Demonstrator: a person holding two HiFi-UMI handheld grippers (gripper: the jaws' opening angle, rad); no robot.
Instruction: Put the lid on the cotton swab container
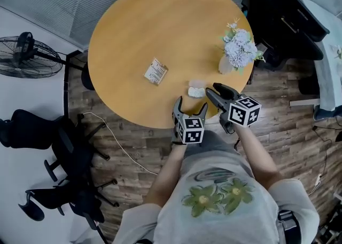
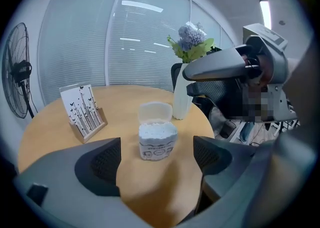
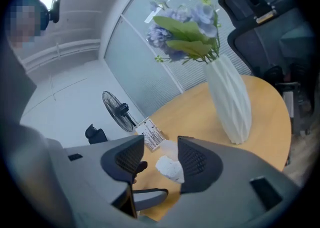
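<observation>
- Head view: a round wooden table (image 1: 133, 29) carries the cotton swab container (image 1: 196, 91) close to its near edge, right of the middle.
- A card stand (image 1: 155, 71) sits nearer the table's centre, and a vase of flowers (image 1: 236, 52) stands by the right edge.
- The left gripper (image 1: 191, 104) hangs over the near edge just in front of the container, with its 2 jaws spread.
- The right gripper (image 1: 211, 88) points in from the right, and its tips are just beside the container.
- Left gripper view: the jaws stand wide apart and nothing is between the pads.
- The container stands upright on the table beyond them, centred in the gap and full of white swabs.
- Its lid (image 2: 156, 112) is tipped up at the back, so the container is not covered.
- The card stand is to its left, the vase is behind it on the right, and the right gripper reaches in above.
- Right gripper view: the jaws are parted and grip nothing.
- The swab-filled container shows in the gap, partly hidden behind the right-hand jaw, and I cannot tell whether it touches a pad.
- A floor fan (image 3: 116, 108) stands beyond the table's far edge.
</observation>
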